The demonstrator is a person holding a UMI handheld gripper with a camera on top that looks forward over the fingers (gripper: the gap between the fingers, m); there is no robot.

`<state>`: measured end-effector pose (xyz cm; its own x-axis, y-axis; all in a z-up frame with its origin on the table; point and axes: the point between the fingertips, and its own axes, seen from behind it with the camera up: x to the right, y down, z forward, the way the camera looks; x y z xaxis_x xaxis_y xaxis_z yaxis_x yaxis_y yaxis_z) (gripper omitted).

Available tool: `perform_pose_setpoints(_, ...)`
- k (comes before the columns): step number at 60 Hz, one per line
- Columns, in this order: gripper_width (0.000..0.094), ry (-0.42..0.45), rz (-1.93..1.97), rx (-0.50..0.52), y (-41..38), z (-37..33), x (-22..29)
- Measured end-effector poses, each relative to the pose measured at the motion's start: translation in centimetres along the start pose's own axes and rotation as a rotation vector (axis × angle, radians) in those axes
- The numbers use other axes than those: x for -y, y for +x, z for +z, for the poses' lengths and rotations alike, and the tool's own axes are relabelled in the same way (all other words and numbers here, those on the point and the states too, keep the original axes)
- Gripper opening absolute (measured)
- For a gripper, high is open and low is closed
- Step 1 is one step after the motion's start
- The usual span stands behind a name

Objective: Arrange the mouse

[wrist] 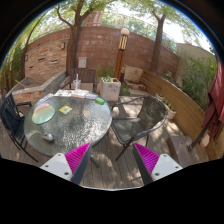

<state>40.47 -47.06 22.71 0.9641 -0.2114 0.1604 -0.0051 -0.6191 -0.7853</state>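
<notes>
A round glass table (pixel 80 125) stands on a wooden deck, well beyond my fingers and to the left. A small pale object (pixel 48 137) lies near its near edge; it may be the mouse, but it is too small to tell. My gripper (pixel 113 162) is open and empty. Its magenta pads (pixel 80 160) are spread wide over the deck boards, far from the table. Nothing stands between the fingers.
On the table are a pale green plate (pixel 43 113), a yellow item (pixel 65 108), a green item (pixel 100 100) and a bottle (pixel 76 84). Metal chairs stand at the right (pixel 140 115) and left (pixel 12 120). A white planter (pixel 108 88) and a brick wall (pixel 95 45) lie behind.
</notes>
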Motion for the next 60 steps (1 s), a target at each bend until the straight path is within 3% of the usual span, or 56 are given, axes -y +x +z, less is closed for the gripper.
perform_pose_setpoints(19,0.0850,-0.037,-0.025,-0.019,-2.2,-0.9,-5.0)
perform_pose_setpoints(34,0.0850,-0.114,-0.028,0.056,-13.6,-0.3,-12.2)
perform_pose_setpoints(49,0.0856,-0.057,-0.069,0.169,-26.3,6.5,-9.7)
perform_pose_setpoints(60,0.0856,-0.061,-0.112,0.225,-32.2,14.2,-8.4)
